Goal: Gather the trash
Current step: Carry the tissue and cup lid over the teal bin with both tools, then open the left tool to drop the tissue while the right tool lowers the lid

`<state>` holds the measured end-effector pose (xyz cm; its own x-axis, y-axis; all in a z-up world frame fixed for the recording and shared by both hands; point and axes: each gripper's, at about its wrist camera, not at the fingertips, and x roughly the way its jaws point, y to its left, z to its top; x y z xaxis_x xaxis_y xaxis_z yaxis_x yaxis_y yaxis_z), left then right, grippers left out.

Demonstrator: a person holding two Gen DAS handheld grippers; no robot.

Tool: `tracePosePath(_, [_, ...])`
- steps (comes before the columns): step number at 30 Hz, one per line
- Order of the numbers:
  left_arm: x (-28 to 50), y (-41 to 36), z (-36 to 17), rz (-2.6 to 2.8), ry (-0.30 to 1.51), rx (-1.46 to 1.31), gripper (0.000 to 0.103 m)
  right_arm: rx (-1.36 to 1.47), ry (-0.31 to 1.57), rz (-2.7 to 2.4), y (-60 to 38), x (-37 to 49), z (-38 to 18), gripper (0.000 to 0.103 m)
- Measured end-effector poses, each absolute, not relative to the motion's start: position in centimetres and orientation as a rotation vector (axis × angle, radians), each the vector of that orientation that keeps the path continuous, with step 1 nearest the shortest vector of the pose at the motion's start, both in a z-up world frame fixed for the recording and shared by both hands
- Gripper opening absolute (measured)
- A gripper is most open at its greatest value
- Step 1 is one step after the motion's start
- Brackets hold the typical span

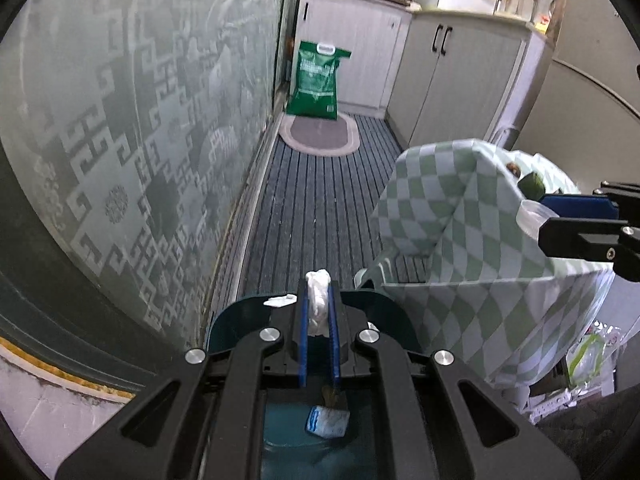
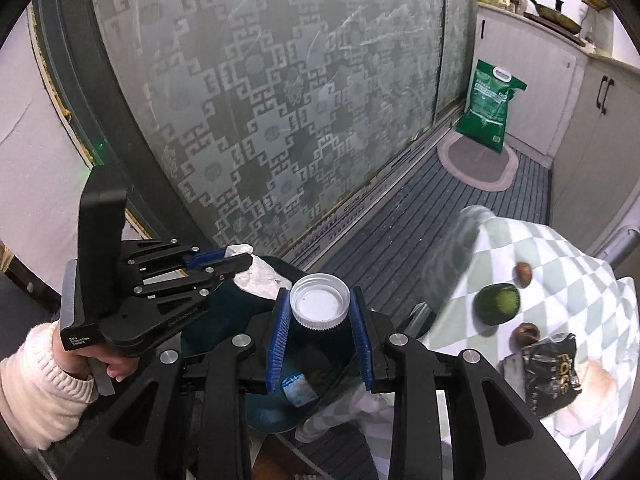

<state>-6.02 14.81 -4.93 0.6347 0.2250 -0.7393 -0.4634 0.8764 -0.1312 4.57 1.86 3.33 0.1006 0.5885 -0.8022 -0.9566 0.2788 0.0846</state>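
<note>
The left gripper (image 1: 319, 300) pinches a crumpled white tissue (image 1: 318, 304) between its blue pads; the wad is soft and creased, and its top pokes out past the fingertips; it hangs over the open mouth of a dark teal bin (image 1: 236, 328) on the striped floor mat. The right gripper (image 2: 320, 312) clamps a white screw cap (image 2: 319, 306), round, ribbed on its rim, its flat top facing the camera; the pads press on its two sides; it too sits above the bin (image 2: 224, 320). Inside the bin lies a small blue-and-white wrapper (image 1: 327, 421); another white scrap (image 1: 280, 301) rests on its far rim. Just right of the bin stands a table under a green-checked cloth (image 2: 560, 272); on it lie a green fruit (image 2: 497, 304), two brown nuts (image 2: 523, 273) and a black packet (image 2: 554, 376).
</note>
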Motion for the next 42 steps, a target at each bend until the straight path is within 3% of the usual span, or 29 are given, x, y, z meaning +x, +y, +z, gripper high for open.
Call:
tracePosePath(15, [-4.7, 15.4, -9.3, 0.353, 0.993, -0.364, 0.013, -0.63, 0.971, 1.234, 4.3, 3.3, -0.7, 0.03])
tracePosePath(28, [-5.0, 16.0, -9.7, 0.363, 0.998, -0.379, 0.026, -0.705, 1.065, 1.226, 5.5, 2.1, -4.1, 0.03])
tracePosePath(39, [-5.2, 16.2, -8.6, 0.383, 0.941, -0.362, 0.047, -0.719, 1.112, 1.225, 5.9, 1.9, -5.7, 0.03])
tracePosePath(42, [-5.3, 16.2, -8.0, 0.395, 0.914, -0.351, 0.049, -0.722, 1.12, 1.227, 5.8, 1.8, -6.0, 0.03])
